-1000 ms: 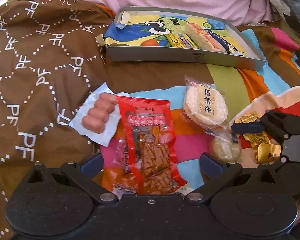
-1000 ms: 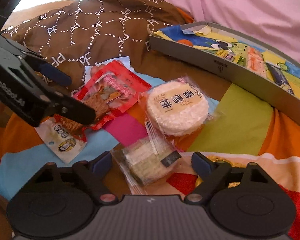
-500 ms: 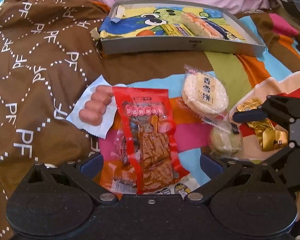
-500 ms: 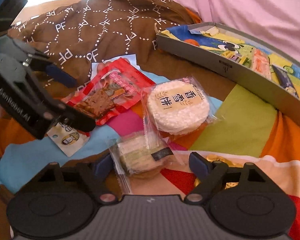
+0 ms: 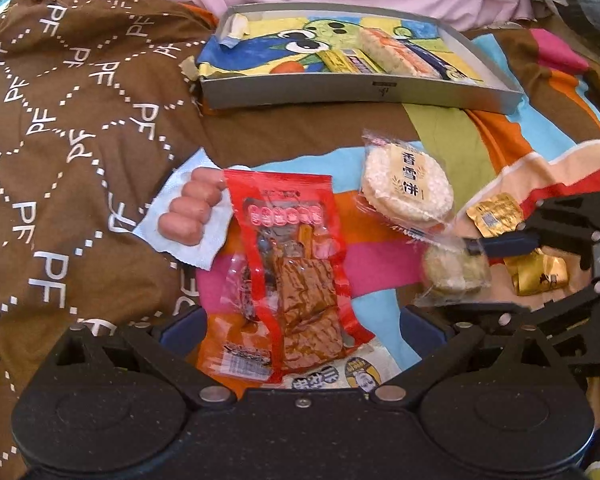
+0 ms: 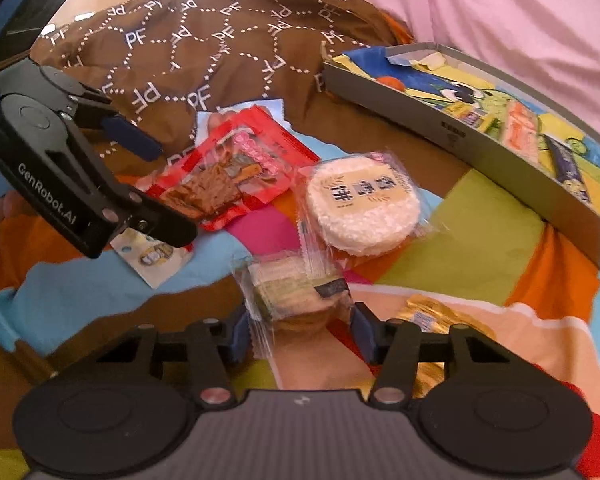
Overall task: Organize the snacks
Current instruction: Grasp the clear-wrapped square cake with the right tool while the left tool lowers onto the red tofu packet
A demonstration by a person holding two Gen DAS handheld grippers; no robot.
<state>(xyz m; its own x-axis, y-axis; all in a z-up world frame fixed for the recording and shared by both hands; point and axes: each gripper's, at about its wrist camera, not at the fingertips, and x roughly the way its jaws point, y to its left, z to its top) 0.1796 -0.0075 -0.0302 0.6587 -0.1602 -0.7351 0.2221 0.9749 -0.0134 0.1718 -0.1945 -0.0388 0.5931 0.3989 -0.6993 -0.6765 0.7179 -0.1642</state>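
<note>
Open and low over the bedspread, my left gripper (image 5: 302,328) (image 6: 164,188) has a finger on each side of the near end of a red dried-tofu packet (image 5: 284,280) (image 6: 228,172). My right gripper (image 6: 302,334) (image 5: 472,280) is shut on a small clear-wrapped round pastry (image 6: 296,292) (image 5: 452,268), a pad pressing each side of it. A round rice cracker packet (image 5: 408,188) (image 6: 360,204) lies just beyond the pastry. A grey tray (image 5: 360,92) (image 6: 460,136) with a cartoon lining stands at the back and holds a few wrapped bars.
A packet of small sausages (image 5: 188,216) lies left of the red packet. Gold-wrapped packets (image 5: 536,276) (image 6: 428,312) sit beside my right gripper. A small white sachet (image 5: 356,372) (image 6: 152,258) peeks from under the red packet. A brown patterned blanket (image 5: 80,140) covers the left, pink fabric the back.
My right gripper's fingers have come together onto the small pastry. My left gripper has stayed open over the red packet, shifting only slightly.
</note>
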